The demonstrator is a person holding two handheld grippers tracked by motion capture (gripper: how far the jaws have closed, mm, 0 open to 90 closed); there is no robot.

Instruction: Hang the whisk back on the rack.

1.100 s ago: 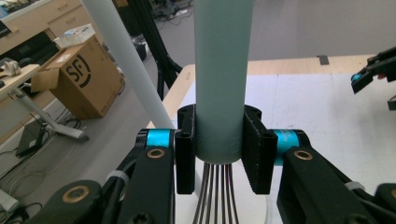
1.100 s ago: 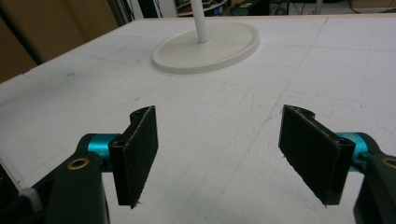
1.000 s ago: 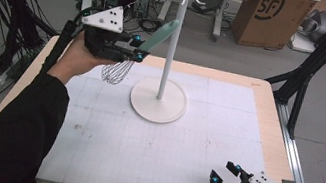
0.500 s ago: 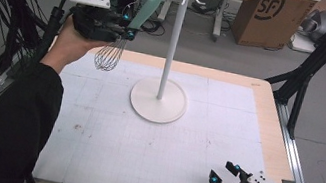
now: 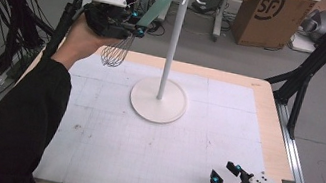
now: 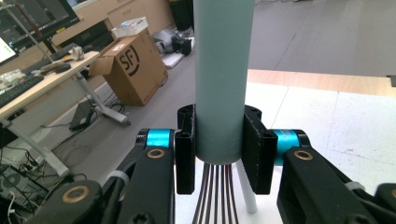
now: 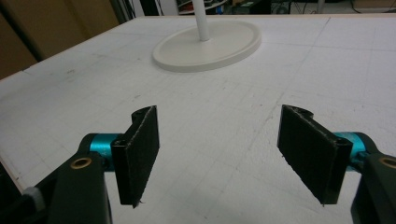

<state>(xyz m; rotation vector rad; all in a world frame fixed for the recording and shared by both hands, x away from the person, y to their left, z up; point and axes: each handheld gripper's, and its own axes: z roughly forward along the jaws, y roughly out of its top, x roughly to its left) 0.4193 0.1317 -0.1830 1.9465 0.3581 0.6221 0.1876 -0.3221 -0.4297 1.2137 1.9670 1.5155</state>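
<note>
The wire whisk with a pale green cylindrical handle (image 5: pixel 134 28) hangs in the air at the far left, raised level with the hooked crown of the white pole stand on its round base (image 5: pixel 172 47), probably so the handle end can reach a hook. The left gripper (image 5: pixel 132 26) clamps the handle just above the wires (loops dangling below). The right gripper (image 5: pixel 226 175) rests near right, jaws wide and empty.

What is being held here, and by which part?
The left gripper holds a whisk by the lower end of its green handle, near the wires. The right gripper holds nothing.
</note>
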